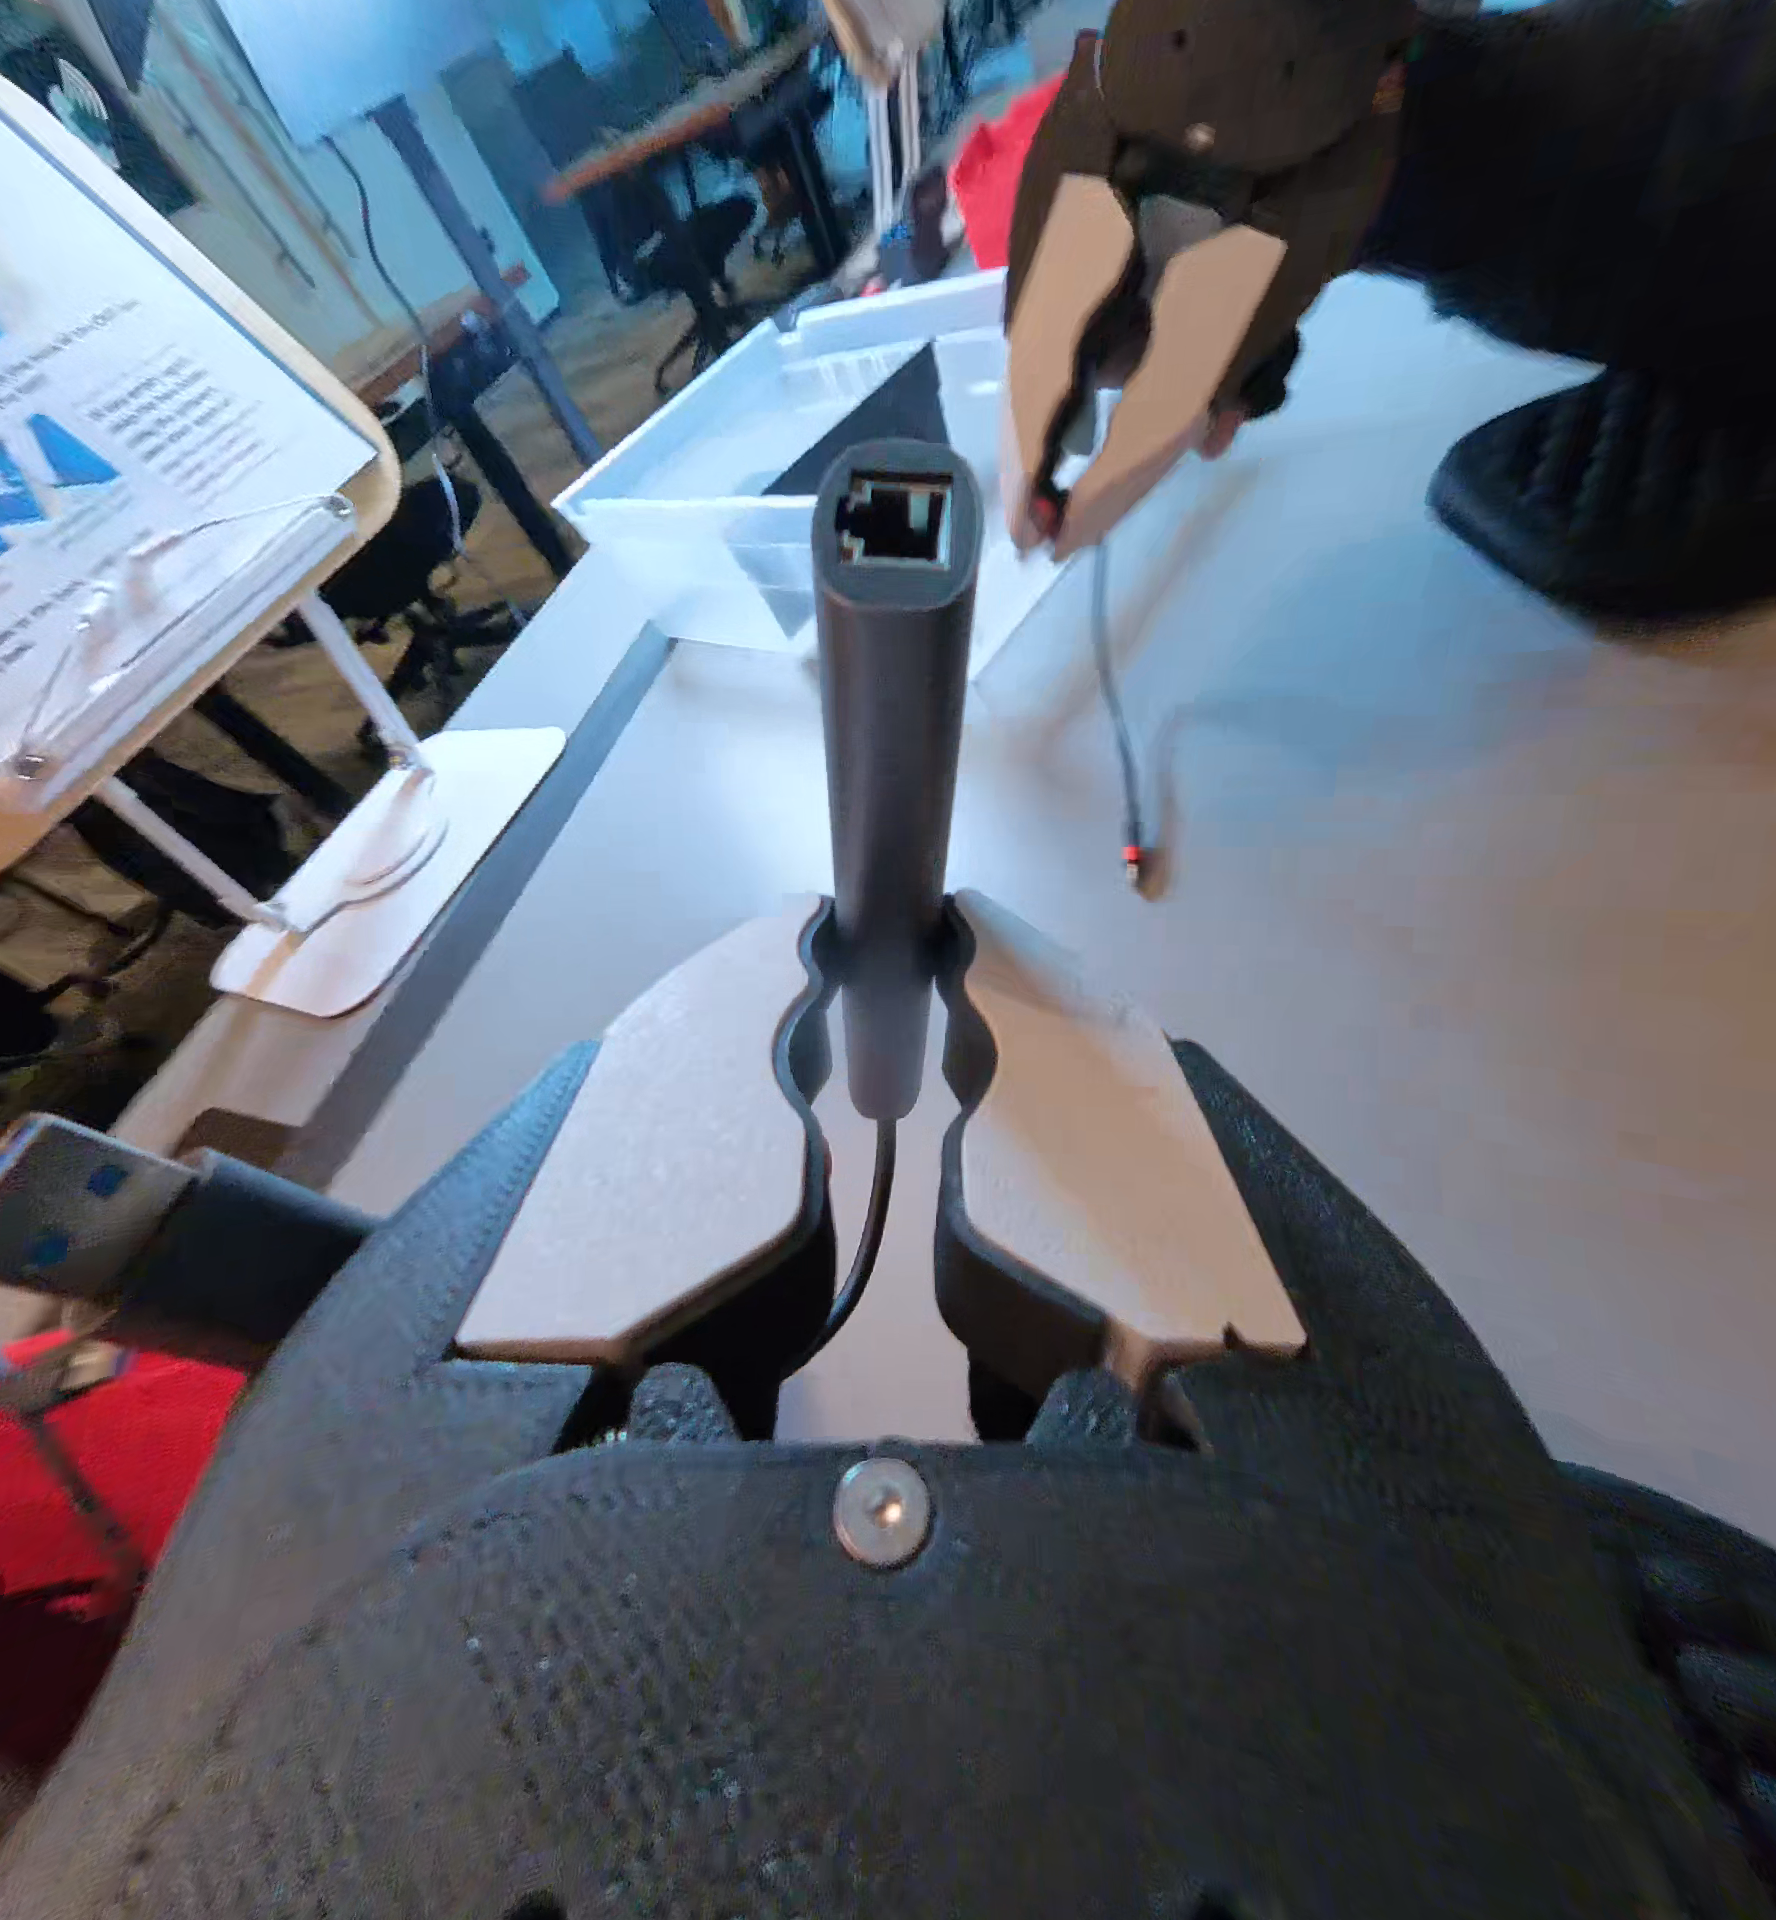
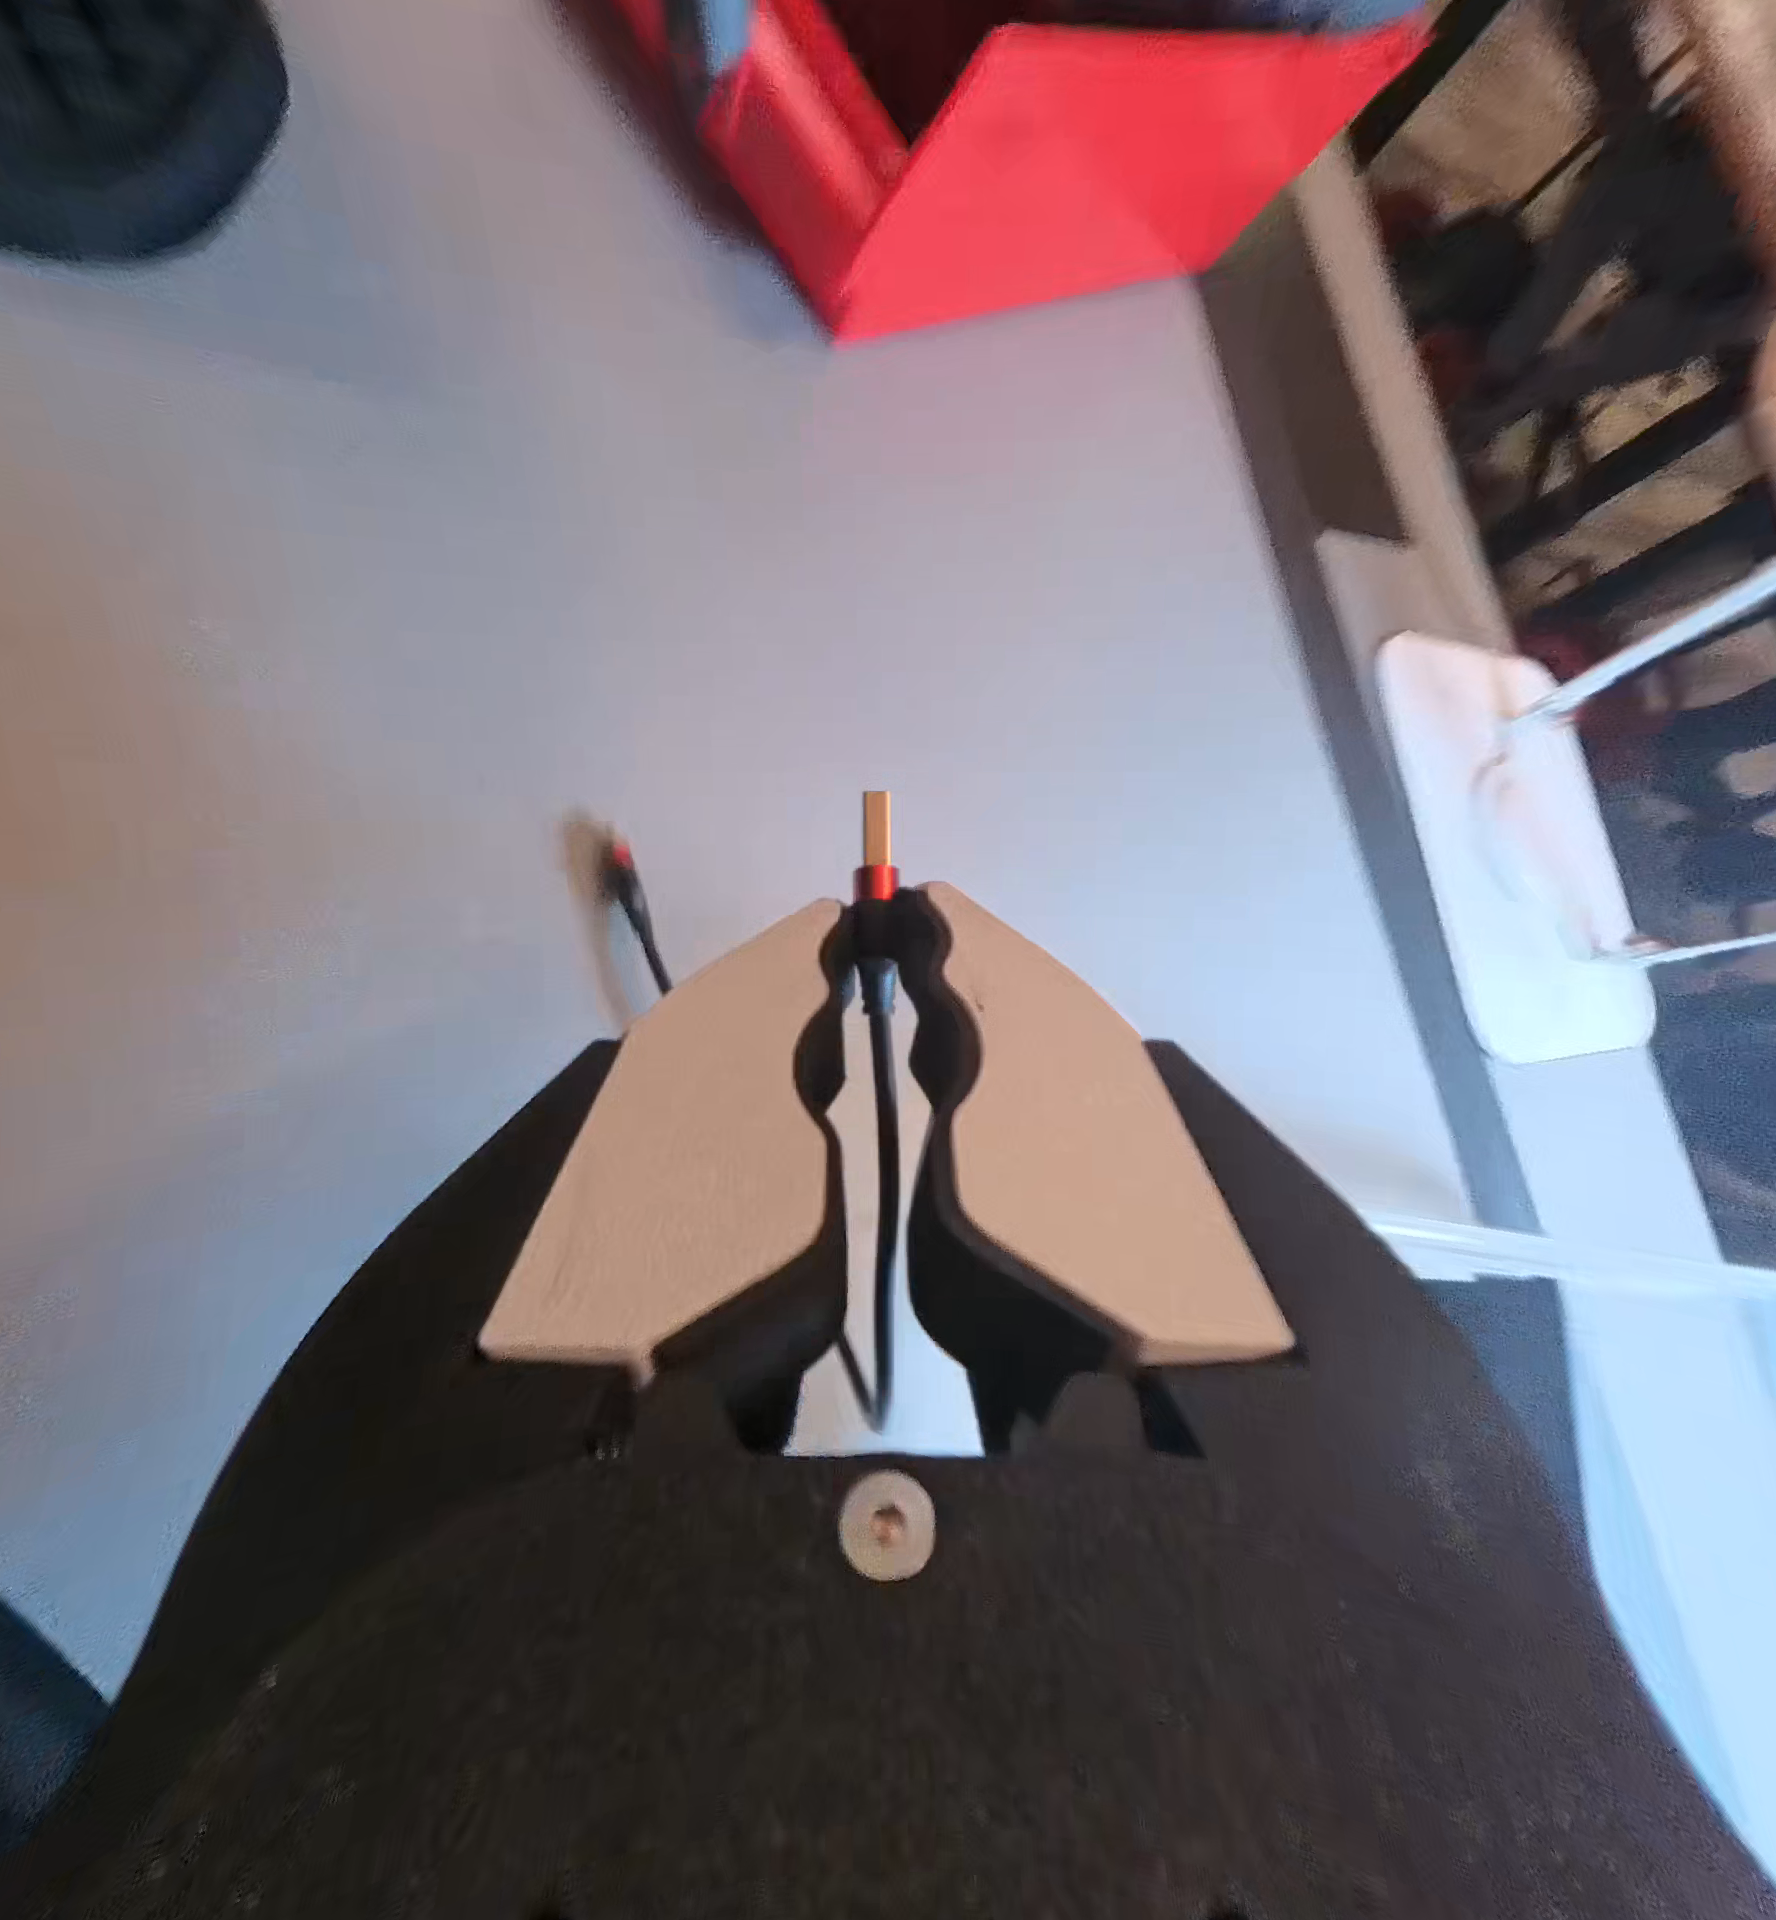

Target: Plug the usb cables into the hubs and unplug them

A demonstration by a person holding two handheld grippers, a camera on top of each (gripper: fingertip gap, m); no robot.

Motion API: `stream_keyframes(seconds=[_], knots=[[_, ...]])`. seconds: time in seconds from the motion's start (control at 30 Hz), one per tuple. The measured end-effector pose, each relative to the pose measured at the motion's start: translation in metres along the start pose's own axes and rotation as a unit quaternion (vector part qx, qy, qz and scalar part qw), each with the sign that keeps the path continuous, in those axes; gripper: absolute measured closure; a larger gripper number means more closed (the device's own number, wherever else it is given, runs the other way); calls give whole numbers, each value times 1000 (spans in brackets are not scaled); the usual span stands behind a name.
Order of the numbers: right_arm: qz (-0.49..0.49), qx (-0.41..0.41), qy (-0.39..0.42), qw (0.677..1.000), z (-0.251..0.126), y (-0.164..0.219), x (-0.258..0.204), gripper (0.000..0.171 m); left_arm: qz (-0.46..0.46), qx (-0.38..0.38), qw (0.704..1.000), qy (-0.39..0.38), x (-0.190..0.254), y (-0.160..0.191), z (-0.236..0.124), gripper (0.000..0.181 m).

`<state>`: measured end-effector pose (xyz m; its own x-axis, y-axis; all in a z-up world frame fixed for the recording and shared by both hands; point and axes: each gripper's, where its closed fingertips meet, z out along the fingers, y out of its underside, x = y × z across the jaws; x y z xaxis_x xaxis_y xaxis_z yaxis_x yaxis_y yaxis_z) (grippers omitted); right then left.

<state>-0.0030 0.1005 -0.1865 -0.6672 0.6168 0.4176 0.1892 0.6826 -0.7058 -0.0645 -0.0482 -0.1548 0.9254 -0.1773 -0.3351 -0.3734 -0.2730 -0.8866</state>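
- Left gripper (image 1: 886, 925) — fingers pinched onto the dark grey hub (image 1: 894, 665), gripped low on its body, hub sticking forward off the white table (image 1: 1383, 987) with its end port facing away; its own pigtail cord runs back between the fingers, and its flat metal plug (image 1: 42, 1210) dangles at lower left.
- Right gripper (image 2: 879, 899) — closed on the usb cable (image 2: 884, 1091) right behind the red collar, gold plug tip (image 2: 876, 840) poking out past the fingertips, straight and centred.
- Cable's other end (red-ringed too, blurred) (image 2: 614, 862) hangs loose just off to the side, free of anything.
- Step in hand, as I judge it: bring plug to hub. The two are well apart at this moment; in the left wrist view the right gripper (image 1: 1055, 525) sits beyond and to the right of the hub.
- To do it well: keep the hub rigid, turn a side port toward the plug (side ports not visible here), match plug flat to slot, push along the port axis, no wiggle.
- Risk: hub pivoting in the low grip under push.
- Farther off: red box (image 2: 1071, 177), sign stand (image 1: 136, 468), white tray (image 1: 759, 436).
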Motion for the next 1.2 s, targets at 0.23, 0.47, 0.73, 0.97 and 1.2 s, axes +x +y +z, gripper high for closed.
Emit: stream_keyframes(seconds=[0.23,0.47,0.73,0.97,1.2], knots=[[34,88,184,978,-107,-51,96,163,-54,22,998,40,30,13,22,164],[157,37,254,954,-123,28,160,163,-76,30,995,51,36,19,34,164],[190,-207,329,901,-96,170,165,145,-74,22,995,57,42,24,40,164],[86,-41,221,971,-78,40,119,127,-103,68,986,108,56,7,41,164],[-10,121,-106,987,12,-105,-60,129,-77,34,989,124,74,8,49,164]])
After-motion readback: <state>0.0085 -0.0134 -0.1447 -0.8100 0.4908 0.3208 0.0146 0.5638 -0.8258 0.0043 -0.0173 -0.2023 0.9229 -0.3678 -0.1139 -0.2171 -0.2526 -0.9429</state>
